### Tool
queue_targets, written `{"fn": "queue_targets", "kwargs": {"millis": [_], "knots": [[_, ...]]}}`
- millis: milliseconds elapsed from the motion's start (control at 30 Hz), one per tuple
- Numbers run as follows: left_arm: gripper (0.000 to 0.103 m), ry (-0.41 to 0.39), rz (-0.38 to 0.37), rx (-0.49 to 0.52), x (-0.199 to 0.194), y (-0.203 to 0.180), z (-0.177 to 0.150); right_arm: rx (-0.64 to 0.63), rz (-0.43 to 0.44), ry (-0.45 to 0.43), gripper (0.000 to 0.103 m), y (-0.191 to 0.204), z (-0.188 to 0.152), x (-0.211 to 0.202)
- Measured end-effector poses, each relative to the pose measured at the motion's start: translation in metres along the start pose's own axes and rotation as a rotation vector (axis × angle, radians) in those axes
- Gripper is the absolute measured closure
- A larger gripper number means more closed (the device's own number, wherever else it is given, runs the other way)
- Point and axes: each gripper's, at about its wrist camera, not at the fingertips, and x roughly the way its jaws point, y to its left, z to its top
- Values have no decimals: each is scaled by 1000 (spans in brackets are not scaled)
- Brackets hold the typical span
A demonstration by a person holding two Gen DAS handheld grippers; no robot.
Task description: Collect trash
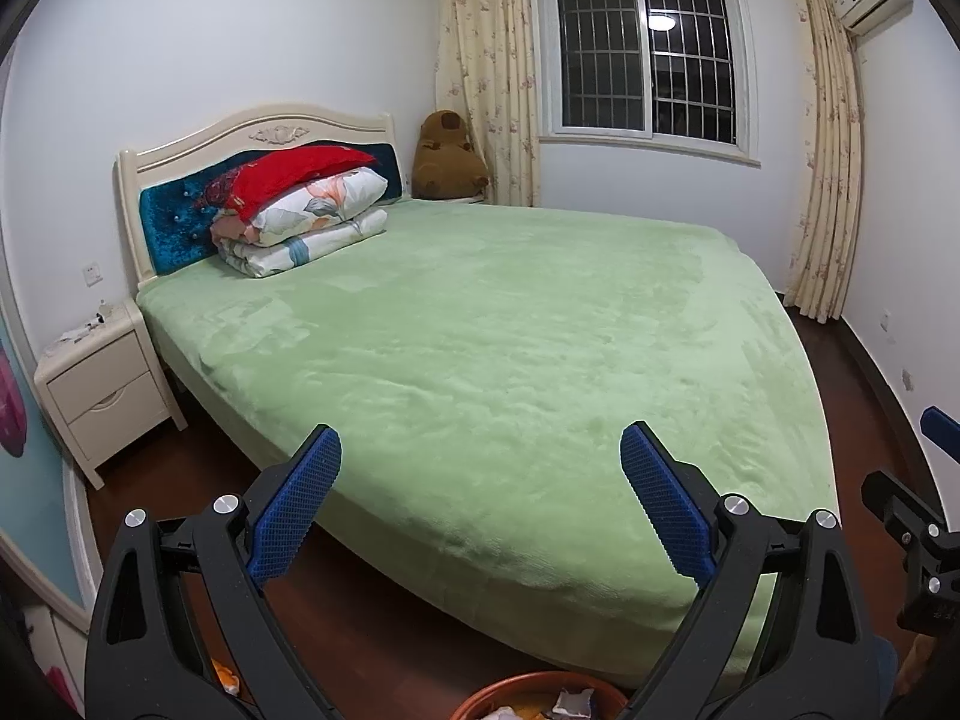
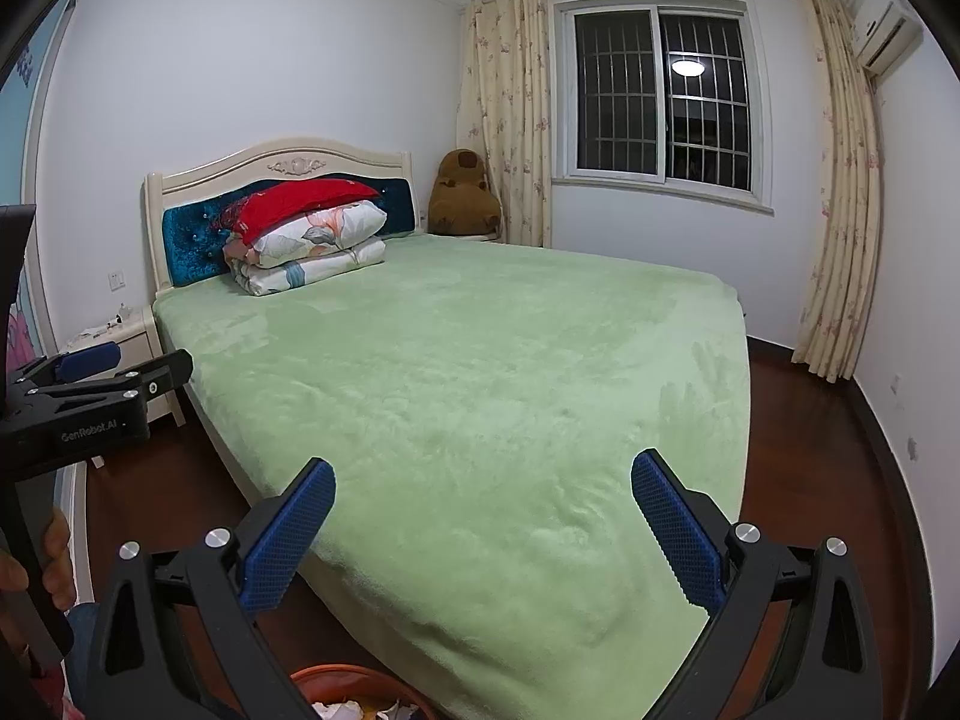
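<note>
Both the left tongs [image 1: 480,504] and right tongs [image 2: 483,531] hang released and empty over a bare green bed [image 1: 510,330]. Crumpled trash [image 1: 573,703] already sits in the orange bin [image 1: 528,684] below, suggesting collection is nearly done.

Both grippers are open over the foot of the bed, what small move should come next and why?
Probably tilt the left hand-held gripper down toward the floor: the bed looks bare of trash, while a scrap lies beside the orange basket.
</note>
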Motion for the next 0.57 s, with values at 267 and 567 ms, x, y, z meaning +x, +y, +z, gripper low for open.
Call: {"fn": "queue_targets", "kwargs": {"millis": [267,567], "knots": [[11,5,-4,3,3,0,0,3,-2,11,6,4,-2,4],[11,16,0,-9,10,3,-4,22,-13,28,6,1,-4,11]]}}
